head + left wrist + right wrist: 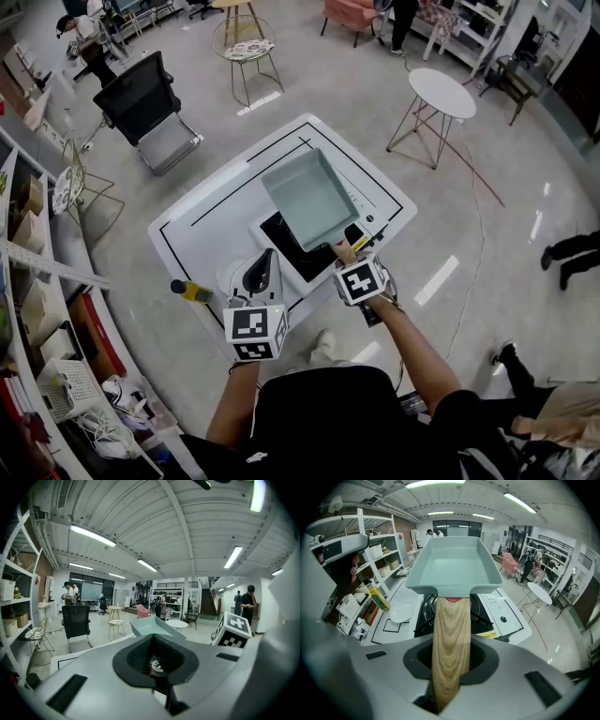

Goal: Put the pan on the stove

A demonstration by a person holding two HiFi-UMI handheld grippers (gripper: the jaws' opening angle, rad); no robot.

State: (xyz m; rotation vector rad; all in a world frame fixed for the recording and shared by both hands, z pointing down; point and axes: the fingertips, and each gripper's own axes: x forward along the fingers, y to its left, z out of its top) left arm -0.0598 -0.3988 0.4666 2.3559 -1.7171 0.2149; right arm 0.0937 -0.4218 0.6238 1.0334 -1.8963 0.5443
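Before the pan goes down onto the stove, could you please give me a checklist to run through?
1. Right tongs shut on the wooden handle: ok.
2. Pale teal square pan above the black gas stove: ok.
3. Stove surface under the pan bare: cannot tell, the pan hides it.
4. White round plate beside the stove, off it: ok.
5. Left tongs apart from the pan: ok.

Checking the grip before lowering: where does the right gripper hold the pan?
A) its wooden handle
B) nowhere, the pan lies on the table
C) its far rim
A: the right gripper is shut on the wooden handle of the pan, above the stove.
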